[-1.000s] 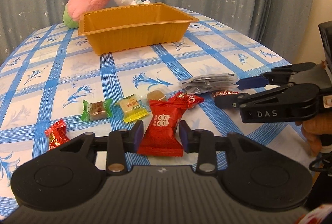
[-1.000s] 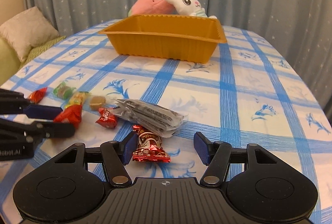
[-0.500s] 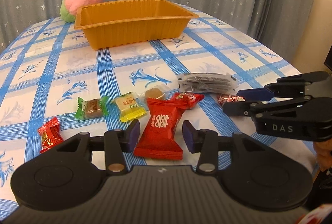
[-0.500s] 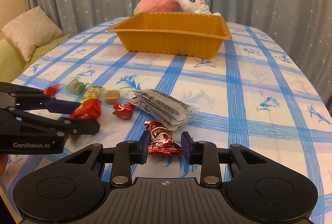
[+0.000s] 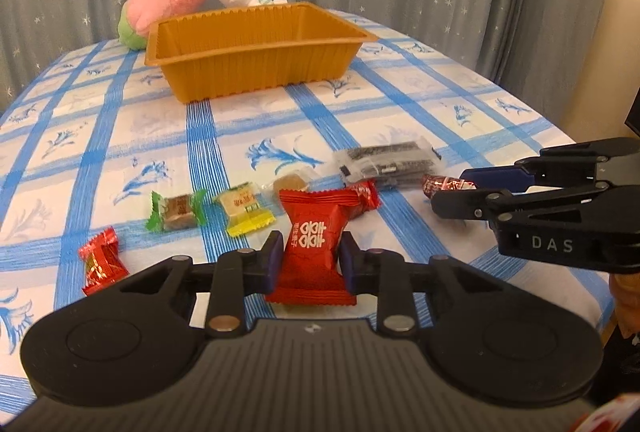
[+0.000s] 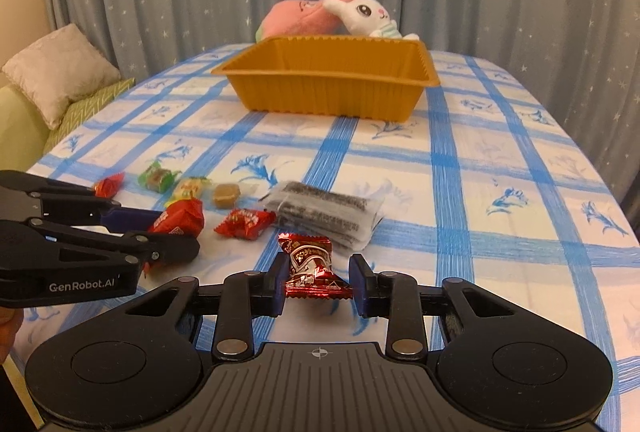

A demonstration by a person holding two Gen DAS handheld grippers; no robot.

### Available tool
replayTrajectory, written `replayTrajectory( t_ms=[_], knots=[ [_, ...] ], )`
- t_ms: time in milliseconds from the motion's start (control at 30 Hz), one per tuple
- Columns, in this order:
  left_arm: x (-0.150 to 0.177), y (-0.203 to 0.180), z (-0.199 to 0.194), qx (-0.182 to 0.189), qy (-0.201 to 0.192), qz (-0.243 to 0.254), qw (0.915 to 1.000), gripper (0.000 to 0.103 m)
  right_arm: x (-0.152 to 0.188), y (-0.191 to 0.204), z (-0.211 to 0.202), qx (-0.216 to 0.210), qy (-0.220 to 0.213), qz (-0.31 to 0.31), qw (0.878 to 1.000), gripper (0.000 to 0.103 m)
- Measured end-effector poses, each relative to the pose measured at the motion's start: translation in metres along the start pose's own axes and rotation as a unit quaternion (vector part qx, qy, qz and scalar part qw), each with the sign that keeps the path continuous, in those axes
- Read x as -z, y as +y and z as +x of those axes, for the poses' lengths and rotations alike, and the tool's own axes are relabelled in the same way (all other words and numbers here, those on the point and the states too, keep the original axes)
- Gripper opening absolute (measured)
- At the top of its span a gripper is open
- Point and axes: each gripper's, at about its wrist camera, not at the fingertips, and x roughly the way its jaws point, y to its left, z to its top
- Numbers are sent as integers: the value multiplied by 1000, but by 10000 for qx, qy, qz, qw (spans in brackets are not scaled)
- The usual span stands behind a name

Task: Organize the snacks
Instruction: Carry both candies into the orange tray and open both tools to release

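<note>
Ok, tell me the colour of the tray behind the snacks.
Orange-brown tray, shown best in the right wrist view.

Red packet (image 5: 314, 244) between left tool (image 5: 308, 264) pads
</note>
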Motion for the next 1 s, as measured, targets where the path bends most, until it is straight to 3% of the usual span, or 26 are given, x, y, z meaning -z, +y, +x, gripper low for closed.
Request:
replayTrajectory(
  t_ms=[433,1000],
  knots=[
    [-21,4,-9,-115,-344,-151,9992,26,-20,-6,-11,41,-390,140,9991,33],
    [-82,26,6,-329,-780,-153,9963,25,-82,-23,6,47,-926,47,9957,33]
  ],
)
